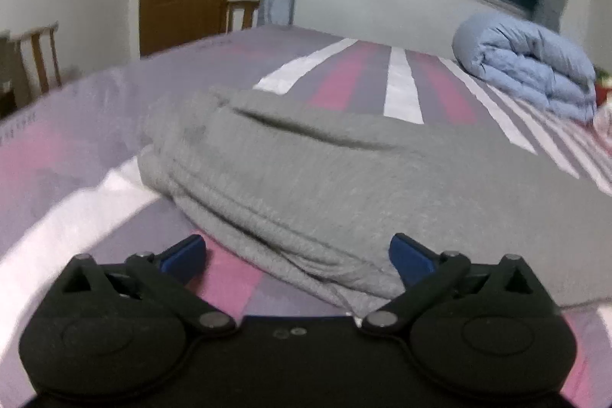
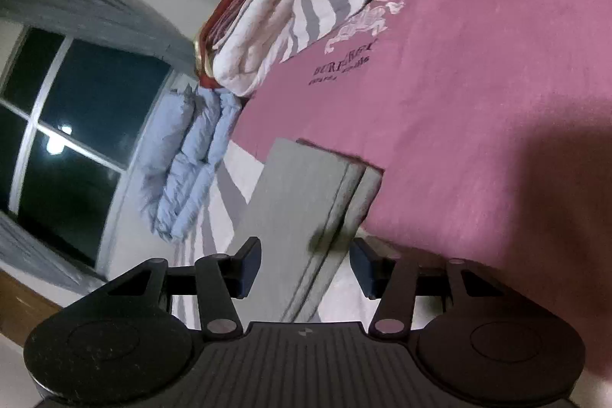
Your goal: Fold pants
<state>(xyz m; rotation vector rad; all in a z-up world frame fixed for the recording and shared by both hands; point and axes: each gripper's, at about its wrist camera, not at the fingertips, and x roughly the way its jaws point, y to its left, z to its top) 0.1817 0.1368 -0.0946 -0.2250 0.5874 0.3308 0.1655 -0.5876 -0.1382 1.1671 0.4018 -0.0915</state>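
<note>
Both of my grippers gape wide over folded grey pants on the striped bed.

My left gripper sits at the bundle's near layered edge, jaws apart, holding nothing; my right gripper straddles the pants' cuff end, equally apart. To fold cleanly, I judge each jaw should pinch every layer together before lifting, keeping edges aligned.

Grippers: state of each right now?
Left gripper: open, holding nothing, at the folded gray pants.
Right gripper: open, straddling the pants' edge, not clamped.
</note>
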